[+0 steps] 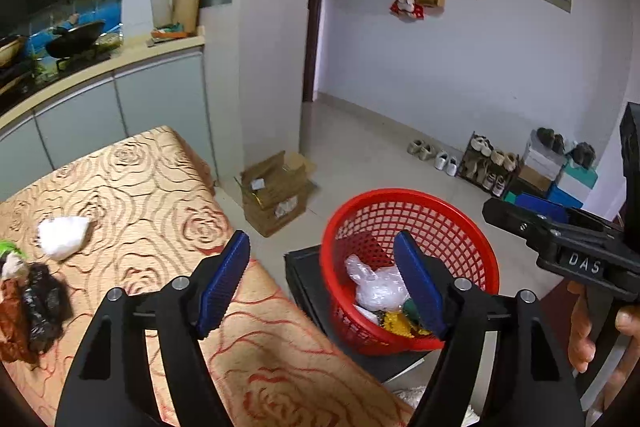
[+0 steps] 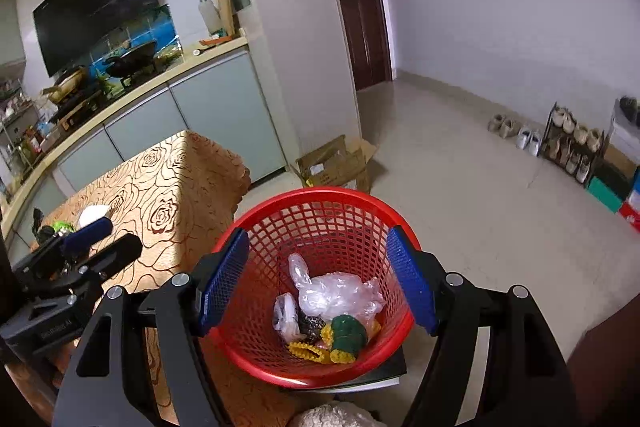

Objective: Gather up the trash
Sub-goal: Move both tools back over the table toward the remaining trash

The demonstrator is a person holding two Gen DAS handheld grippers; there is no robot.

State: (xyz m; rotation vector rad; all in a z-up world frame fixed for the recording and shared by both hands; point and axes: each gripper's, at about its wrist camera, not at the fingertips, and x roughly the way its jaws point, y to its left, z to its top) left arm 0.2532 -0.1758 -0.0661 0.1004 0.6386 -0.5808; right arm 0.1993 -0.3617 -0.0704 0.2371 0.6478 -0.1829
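A red mesh basket [image 1: 472,223] [image 2: 320,203] stands on a dark stool beside the table. Inside it lie a crumpled clear plastic bag [image 2: 340,293], a green and yellow scrubber [image 2: 348,339] and smaller scraps. My right gripper [image 2: 320,279] hangs open above the basket with nothing between its blue pads. My left gripper [image 1: 324,287] is open and empty, over the table's edge next to the basket. On the table remain a white crumpled wad [image 1: 62,237], a black bag piece [image 1: 42,307] and brown wrapping [image 1: 12,323].
The table [image 1: 160,187] wears a gold rose-patterned cloth. An open cardboard box [image 1: 276,193] sits on the floor behind the basket. A shoe rack [image 1: 490,163] and boxes line the far wall. A kitchen counter [image 1: 100,71] runs along the left.
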